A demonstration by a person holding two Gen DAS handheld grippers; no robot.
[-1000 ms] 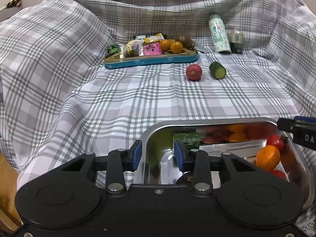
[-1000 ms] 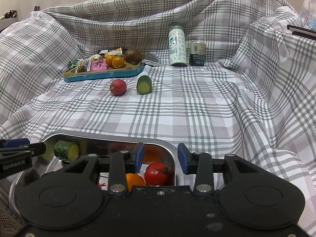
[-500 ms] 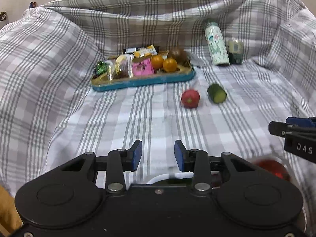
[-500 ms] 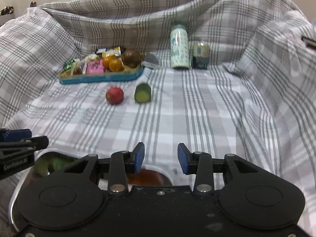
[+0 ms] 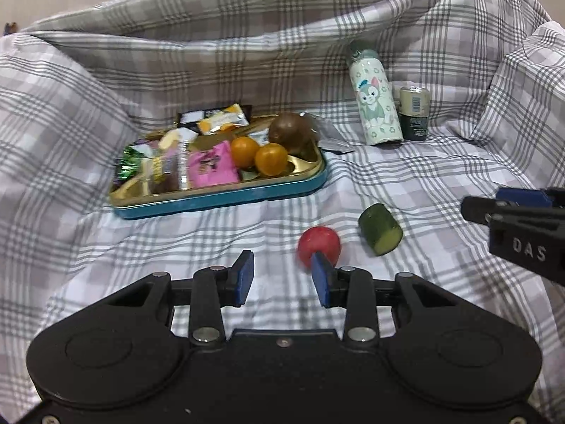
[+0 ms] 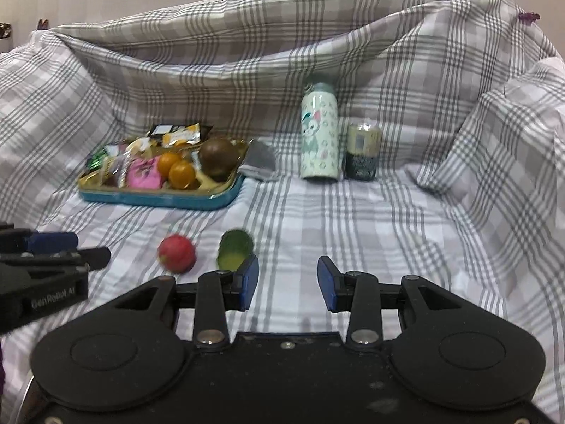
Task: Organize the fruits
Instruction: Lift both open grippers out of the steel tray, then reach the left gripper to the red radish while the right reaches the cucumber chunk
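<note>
A red round fruit [image 5: 319,244] and a cut cucumber piece [image 5: 380,234] lie on the checked cloth. My left gripper [image 5: 283,280] is open and empty, with the red fruit just beyond its right finger. My right gripper [image 6: 287,282] is open and empty, with the cucumber piece [image 6: 235,249] just beyond its left finger and the red fruit [image 6: 177,253] further left. A blue-rimmed tray [image 5: 226,198] behind holds two orange fruits [image 5: 271,159], a brown round fruit [image 5: 289,135] and snack packets. The tray also shows in the right wrist view [image 6: 159,200].
A pale green cartoon bottle [image 5: 375,109] and a small can [image 5: 415,113] stand at the back right. The cloth rises in folds at the back and on both sides. The other gripper's tip shows at the edge of each view.
Both grippers have moved forward from above the steel tray of fruit, which has left view. The red fruit and the cucumber piece are now close in front of the fingers.
</note>
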